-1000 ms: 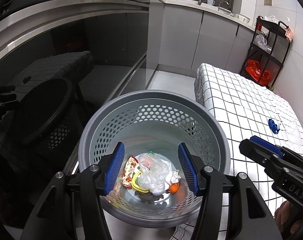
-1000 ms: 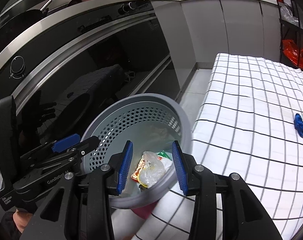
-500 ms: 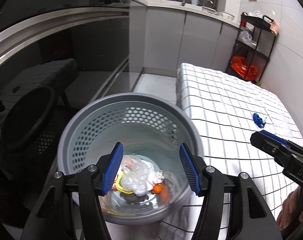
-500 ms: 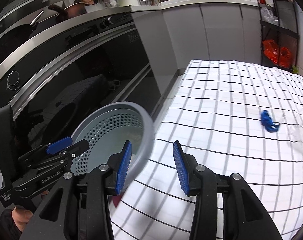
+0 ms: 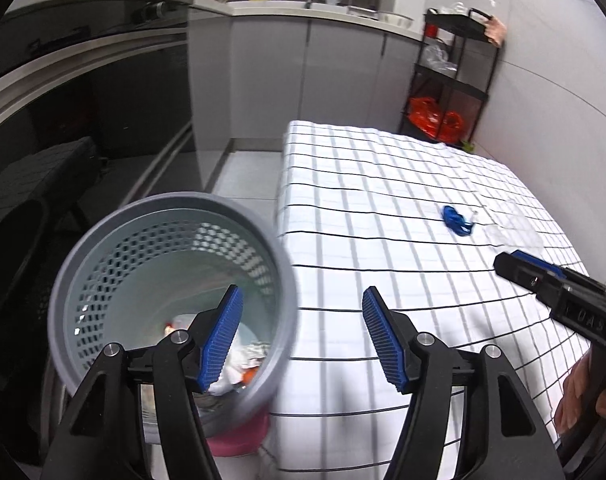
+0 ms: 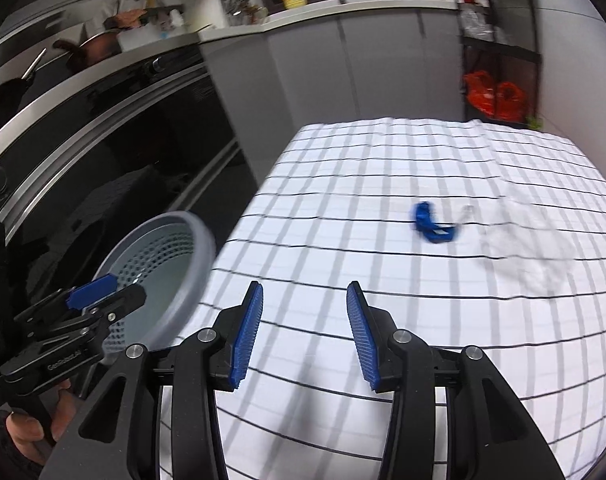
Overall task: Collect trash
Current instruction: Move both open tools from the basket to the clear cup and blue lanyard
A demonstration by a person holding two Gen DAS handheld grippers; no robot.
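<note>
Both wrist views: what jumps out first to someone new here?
The white checked tablecloth fills most of both views, and a small crumpled blue scrap lies alone on it, ahead of the open, empty right claw. At the table's left edge stands a grey perforated bin with wrappers and plastic at the bottom, seen past the open left claw.

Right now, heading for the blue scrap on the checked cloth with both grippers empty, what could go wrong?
The clear plastic piece beside the blue scrap is faint and blurred, so it may be missed or dragged along. The checked cloth is loose fabric; the right gripper, jaws open, could pinch it along with the scrap. The gray basket sits at the table edge beside the left gripper, an easy bump.
</note>
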